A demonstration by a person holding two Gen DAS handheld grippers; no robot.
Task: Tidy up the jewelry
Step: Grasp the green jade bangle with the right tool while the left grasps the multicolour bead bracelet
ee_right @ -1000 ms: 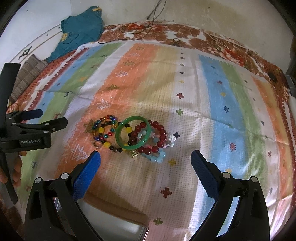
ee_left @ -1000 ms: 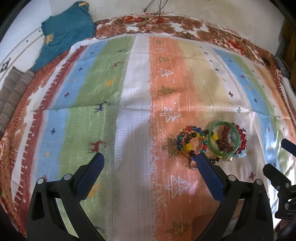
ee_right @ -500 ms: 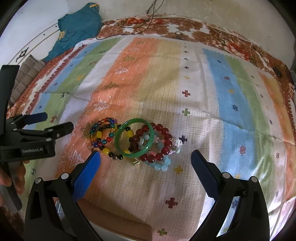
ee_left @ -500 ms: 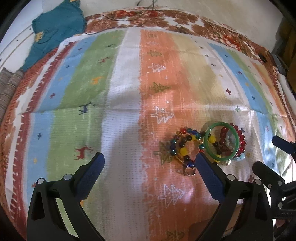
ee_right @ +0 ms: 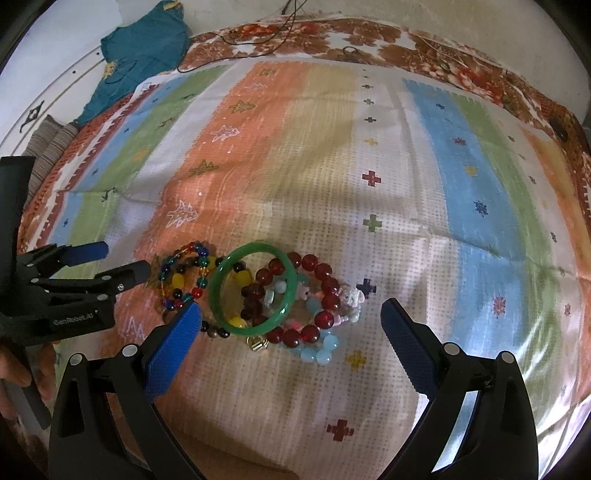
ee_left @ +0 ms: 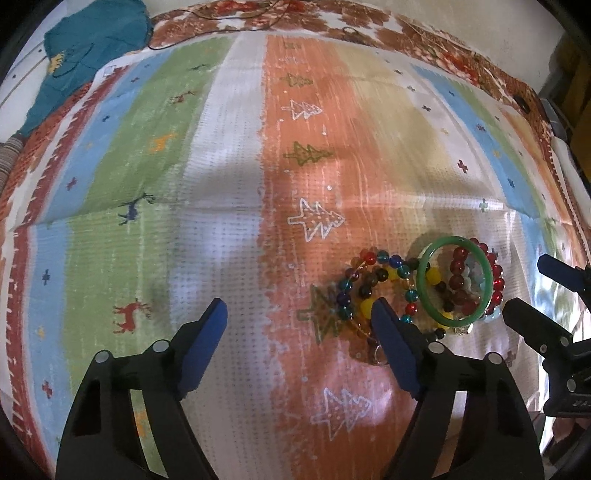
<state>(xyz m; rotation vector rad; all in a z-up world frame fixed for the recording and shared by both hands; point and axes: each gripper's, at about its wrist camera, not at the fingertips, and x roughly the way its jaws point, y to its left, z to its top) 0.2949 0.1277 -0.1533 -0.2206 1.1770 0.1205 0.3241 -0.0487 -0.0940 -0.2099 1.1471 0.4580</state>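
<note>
A pile of bracelets lies on the striped cloth. A green bangle rests on top of a dark red bead bracelet, a multicoloured bead bracelet and pale blue beads. In the left wrist view the green bangle and the multicoloured bracelet lie just past my right fingertip. My left gripper is open and empty, left of the pile. My right gripper is open and empty, its jaws on either side of the pile's near edge.
A teal garment lies at the far left beside a striped cushion. A black cable runs along the floral border at the back. The left gripper's body stands close to the left of the pile.
Both grippers have moved closer to the bracelet pile, which now sits lower and larger in both views. Both stay open.
</note>
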